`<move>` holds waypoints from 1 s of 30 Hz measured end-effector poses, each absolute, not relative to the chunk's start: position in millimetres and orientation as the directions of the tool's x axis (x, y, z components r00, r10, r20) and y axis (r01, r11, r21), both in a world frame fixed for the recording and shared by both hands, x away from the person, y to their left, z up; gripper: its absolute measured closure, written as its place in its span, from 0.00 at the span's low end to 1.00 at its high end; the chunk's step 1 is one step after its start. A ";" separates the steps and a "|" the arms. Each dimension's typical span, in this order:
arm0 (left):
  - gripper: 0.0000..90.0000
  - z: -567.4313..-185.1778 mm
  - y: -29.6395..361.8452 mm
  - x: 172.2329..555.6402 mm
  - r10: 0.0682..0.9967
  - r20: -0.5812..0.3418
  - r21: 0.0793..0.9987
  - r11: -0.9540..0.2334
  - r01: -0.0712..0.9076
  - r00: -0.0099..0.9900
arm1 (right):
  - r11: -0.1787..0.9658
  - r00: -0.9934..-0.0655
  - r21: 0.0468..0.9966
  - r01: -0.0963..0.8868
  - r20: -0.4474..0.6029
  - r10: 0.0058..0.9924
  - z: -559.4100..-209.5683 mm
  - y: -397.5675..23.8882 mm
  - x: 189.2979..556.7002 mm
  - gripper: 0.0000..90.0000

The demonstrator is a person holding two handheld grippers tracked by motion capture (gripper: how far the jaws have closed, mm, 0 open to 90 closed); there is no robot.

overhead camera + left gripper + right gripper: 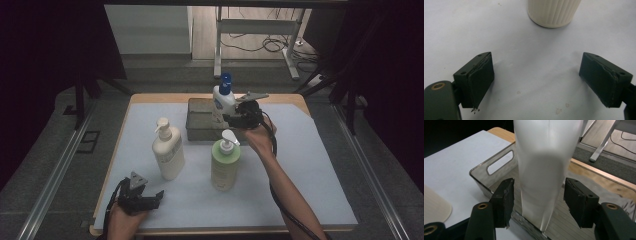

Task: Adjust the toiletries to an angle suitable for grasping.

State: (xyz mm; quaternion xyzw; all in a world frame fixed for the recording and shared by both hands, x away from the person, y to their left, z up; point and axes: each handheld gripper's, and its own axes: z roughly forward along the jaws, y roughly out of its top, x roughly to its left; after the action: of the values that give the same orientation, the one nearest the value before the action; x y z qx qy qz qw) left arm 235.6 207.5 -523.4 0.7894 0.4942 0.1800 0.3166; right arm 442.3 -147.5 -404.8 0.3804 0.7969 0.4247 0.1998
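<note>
A white bottle with a blue cap (222, 102) stands upright in a clear bin (197, 122) at twelve o'clock on the table. The right gripper (234, 119) straddles it, jaws apart, pads not pressing. A green pump bottle (224, 162) stands just in front of the bin; a cream pump bottle (167, 150) is at nine o'clock. The left gripper (152, 200) rests wide open at seven o'clock.

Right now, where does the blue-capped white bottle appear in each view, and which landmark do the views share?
High view: bottle, upper middle, standing in the grey tray.
Left gripper view: the jaws face a cream bottle, its base top middle.
Right gripper view: its white body, centre, between the jaws.
Shared landmark: the white table cover.
</note>
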 end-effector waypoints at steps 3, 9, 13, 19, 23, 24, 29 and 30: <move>0.14 -523.4 207.5 235.6 0.894 -0.029 0.678 -0.311 0.666 0.447 | 0.358 -0.636 0.825 0.437 0.002 0.772 -405.4 -152.6 437.7 0.49; 0.14 -523.3 207.5 235.6 0.894 -0.028 0.677 -0.312 0.667 0.447 | 0.376 -0.642 0.814 0.442 -0.005 0.767 -409.1 -164.9 431.1 0.59; 0.14 -523.3 207.5 235.6 0.894 -0.029 0.677 -0.311 0.667 0.446 | 0.347 -0.616 0.812 0.470 0.020 0.787 -413.6 -174.2 431.3 0.69; 0.14 -523.4 207.5 235.6 0.894 -0.029 0.677 -0.311 0.667 0.446 | 0.325 -0.573 0.810 0.488 0.017 0.819 -417.2 -175.9 435.1 0.79; 0.14 -523.4 207.5 235.6 0.894 -0.029 0.677 -0.311 0.667 0.446 | 0.335 -0.556 0.805 0.489 -0.007 0.831 -419.3 -173.1 440.2 0.89; 0.14 -523.4 207.5 235.6 0.894 -0.029 0.677 -0.311 0.667 0.446 | 0.342 -0.555 0.802 0.489 -0.016 0.832 -420.2 -171.9 441.9 0.90; 0.14 -523.3 207.6 235.6 0.894 -0.028 0.676 -0.312 0.667 0.447 | 0.317 -0.526 0.798 0.512 -0.001 0.851 -426.0 -169.1 453.8 0.98; 0.14 -523.3 207.6 235.7 0.894 -0.028 0.676 -0.312 0.667 0.447 | 0.311 -0.520 0.797 0.518 0.005 0.854 -427.1 -168.4 456.0 0.99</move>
State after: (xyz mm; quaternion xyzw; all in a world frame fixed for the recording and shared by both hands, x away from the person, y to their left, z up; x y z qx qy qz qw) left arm 235.7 207.6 -523.3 0.7897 0.4944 0.1797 0.3157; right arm 456.0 -168.4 -427.1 0.4396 0.7804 0.3888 0.2159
